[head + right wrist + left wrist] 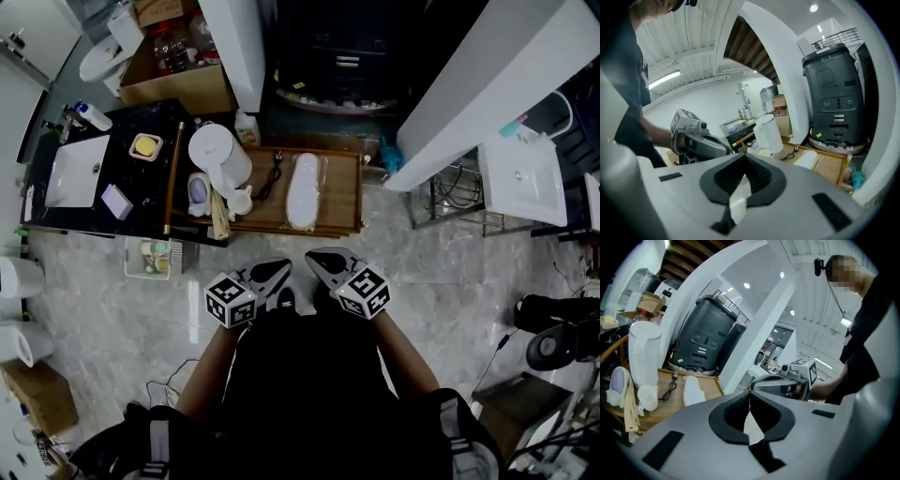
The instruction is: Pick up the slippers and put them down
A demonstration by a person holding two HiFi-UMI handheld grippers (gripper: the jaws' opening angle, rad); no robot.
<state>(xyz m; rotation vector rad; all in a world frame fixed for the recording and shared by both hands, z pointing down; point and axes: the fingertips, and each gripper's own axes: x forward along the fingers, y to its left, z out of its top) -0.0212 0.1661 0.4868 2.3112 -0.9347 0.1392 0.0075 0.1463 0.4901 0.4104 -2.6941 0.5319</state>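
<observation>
As they lie, slippers [302,190], lengthwise near-to-far

Two claws sit at lower middle: the left claw [272,272] and the right claw [323,261]. Above them are one wooden tray [345,192], one pack of slippers [303,190], one kettle [218,150], one cup [241,202] and one cord [272,178]. There are two sinks, an upper-left sink [75,172] and a right-side sink [520,178], plus two paper rolls [17,277] on the left edge.
</observation>
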